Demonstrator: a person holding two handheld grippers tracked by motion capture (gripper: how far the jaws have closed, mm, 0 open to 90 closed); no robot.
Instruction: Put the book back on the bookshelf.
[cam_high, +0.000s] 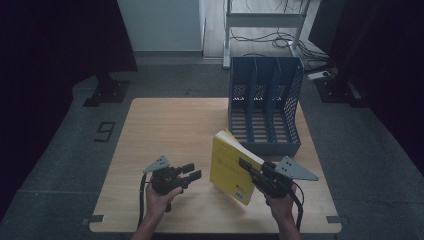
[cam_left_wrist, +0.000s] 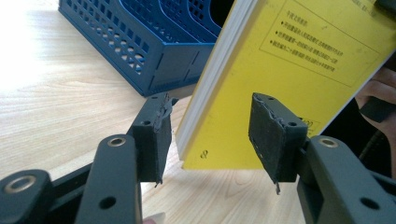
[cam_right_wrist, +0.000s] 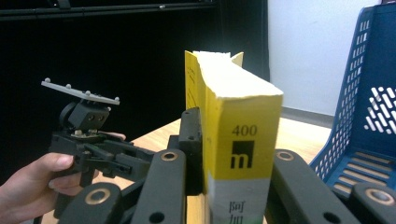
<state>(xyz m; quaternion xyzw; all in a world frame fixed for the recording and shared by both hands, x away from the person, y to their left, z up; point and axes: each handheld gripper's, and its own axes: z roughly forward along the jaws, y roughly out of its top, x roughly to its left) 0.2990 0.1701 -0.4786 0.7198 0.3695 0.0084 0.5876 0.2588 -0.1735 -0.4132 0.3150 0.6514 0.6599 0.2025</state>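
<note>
The surface is pale wood with fine grain and a smooth, matt finish. The book has a glossy yellow card cover and rough-cut paper pages. The file rack is blue perforated plastic, slightly shiny. The left gripper's fingers are matt black with worn, ragged rubbery pads.

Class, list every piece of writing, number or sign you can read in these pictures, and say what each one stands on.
"400": on the spine of the yellow book.
"m", white in a black square: same spine, below the number.
"9": dark marking on the floor, left of the table.
Boxed lines on the book's cover: too small to read.
</note>
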